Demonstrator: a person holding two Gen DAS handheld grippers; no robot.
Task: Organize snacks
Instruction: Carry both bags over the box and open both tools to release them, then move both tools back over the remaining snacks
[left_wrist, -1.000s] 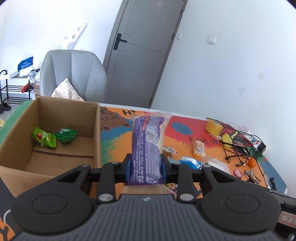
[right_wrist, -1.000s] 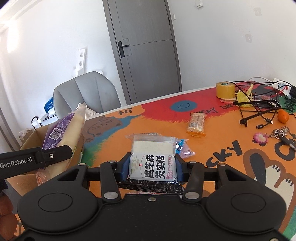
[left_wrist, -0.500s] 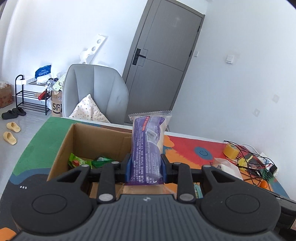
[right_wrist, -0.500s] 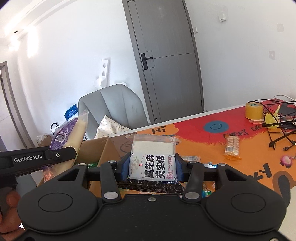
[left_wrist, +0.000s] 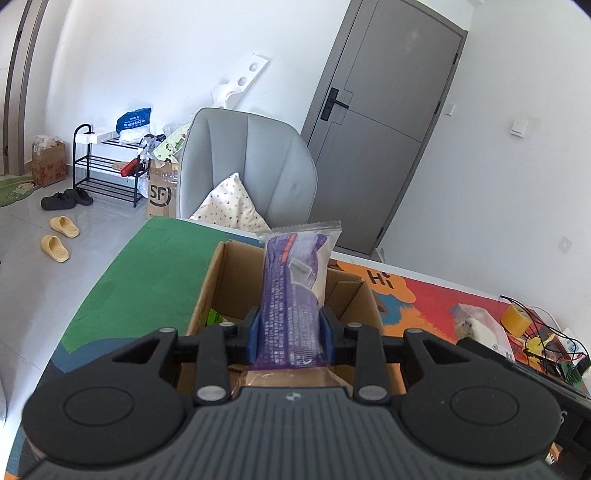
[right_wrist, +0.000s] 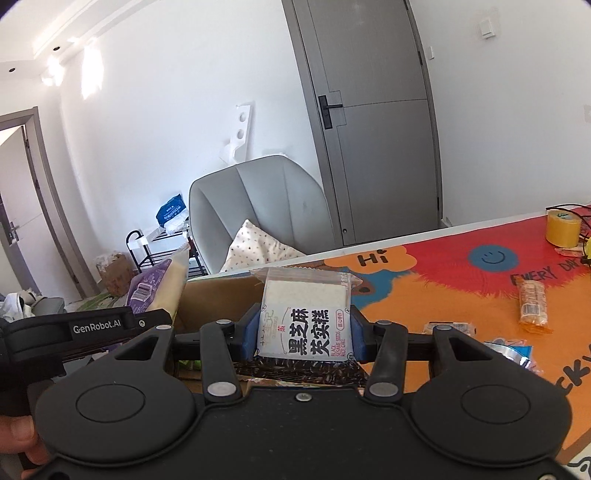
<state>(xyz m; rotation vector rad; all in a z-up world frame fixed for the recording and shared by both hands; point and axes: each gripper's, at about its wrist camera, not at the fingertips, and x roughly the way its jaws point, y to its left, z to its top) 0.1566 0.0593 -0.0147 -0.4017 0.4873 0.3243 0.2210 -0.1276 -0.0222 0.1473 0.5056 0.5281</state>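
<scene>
Both loaded grippers now raised over the cardboard box (left_wrist: 218, 280), purple packet (left_wrist: 291, 295) above its opening

- "GenRobot.AI" stands in white on the black side of the left gripper (right_wrist: 122, 325), seen from the right wrist.
- The white packet (right_wrist: 306, 321) clamped in the right gripper (right_wrist: 304, 332) bears large black Chinese characters "黑芝麻" and, smaller, "BLACK SESAME SEEDS RICE CAKE".
- "Hi" is written in black on an orange flower shape near the far edge of the table mat (right_wrist: 373, 256); it also shows from the left wrist (left_wrist: 380, 278).
- "EVERY DA…" runs across the mat's red patch (right_wrist: 546, 271), cut off at the right.
- "SF" is printed on a brown carton (left_wrist: 161, 194) on the floor beside the grey chair.
- The purple packet (left_wrist: 291, 295) in the left gripper carries fine print too small to read.
</scene>
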